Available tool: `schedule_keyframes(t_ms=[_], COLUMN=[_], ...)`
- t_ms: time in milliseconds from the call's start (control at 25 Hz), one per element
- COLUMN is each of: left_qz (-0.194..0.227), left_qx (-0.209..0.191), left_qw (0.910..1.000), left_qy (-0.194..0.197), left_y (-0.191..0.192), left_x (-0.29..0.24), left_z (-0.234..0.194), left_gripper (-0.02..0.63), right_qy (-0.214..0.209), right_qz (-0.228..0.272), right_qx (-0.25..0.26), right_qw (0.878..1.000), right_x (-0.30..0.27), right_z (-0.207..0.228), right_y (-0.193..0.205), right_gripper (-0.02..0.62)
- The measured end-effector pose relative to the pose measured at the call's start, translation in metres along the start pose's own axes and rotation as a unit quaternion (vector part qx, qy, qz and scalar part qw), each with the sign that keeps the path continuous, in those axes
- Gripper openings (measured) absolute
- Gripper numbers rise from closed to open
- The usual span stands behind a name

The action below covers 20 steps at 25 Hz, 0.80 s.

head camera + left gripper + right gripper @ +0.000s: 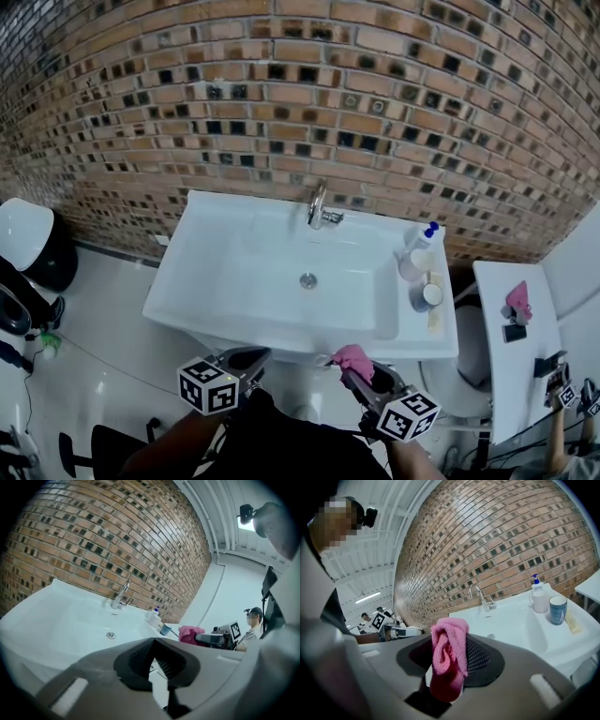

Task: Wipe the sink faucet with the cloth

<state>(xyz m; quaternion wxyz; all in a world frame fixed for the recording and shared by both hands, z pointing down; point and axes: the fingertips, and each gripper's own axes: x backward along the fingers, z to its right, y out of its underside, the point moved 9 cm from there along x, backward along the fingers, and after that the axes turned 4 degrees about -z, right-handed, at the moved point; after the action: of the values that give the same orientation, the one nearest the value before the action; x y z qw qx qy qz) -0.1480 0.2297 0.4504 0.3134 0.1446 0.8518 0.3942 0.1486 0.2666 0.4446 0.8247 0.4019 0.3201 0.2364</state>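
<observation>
**Head view.** Shows a white sink against a brick wall, with the faucet upright at the middle of the far rim. Places a soap bottle and a cup on the right-hand ledge, off to one side of the spout. Finds the left gripper and the right gripper low at the near rim, well apart from the faucet, with the pink cloth in the right one. Reads as a starting stance, with no wiping yet and a reach across the basin to come.

**Left gripper view.** Looks along ribbed pads pressed together with nothing between them. Faces the basin and faucet, and is probably kept free as the spare tool.

**Right gripper view.** Shows the pads pinching the cloth at a fold, with a bunched loop proud of the tips and a tail hanging below. Presents soft fabric rather than hard jaw as first contact with the chrome, likely the reason for so forward a grip. Aims roughly at the faucet, with bottle and cup to its right. Warns of possible slipping under rubbing, given the narrow hold.
</observation>
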Motion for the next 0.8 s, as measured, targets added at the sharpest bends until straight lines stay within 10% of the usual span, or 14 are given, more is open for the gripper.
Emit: schedule_keyframes(t_ms=[800], left_qz=[-0.008], left_qx=[-0.005], left_qw=[0.9999], left_qy=[-0.01], left_y=[0.007], left_x=[0.007], left_z=[0.007], left_gripper=[0.006], right_qy=[-0.011], right_qz=[-0.005], right_qx=[0.036], right_qw=[0.999], right_x=[-0.002], right_z=[-0.013], right_y=[0.0], right_gripper=[0.166])
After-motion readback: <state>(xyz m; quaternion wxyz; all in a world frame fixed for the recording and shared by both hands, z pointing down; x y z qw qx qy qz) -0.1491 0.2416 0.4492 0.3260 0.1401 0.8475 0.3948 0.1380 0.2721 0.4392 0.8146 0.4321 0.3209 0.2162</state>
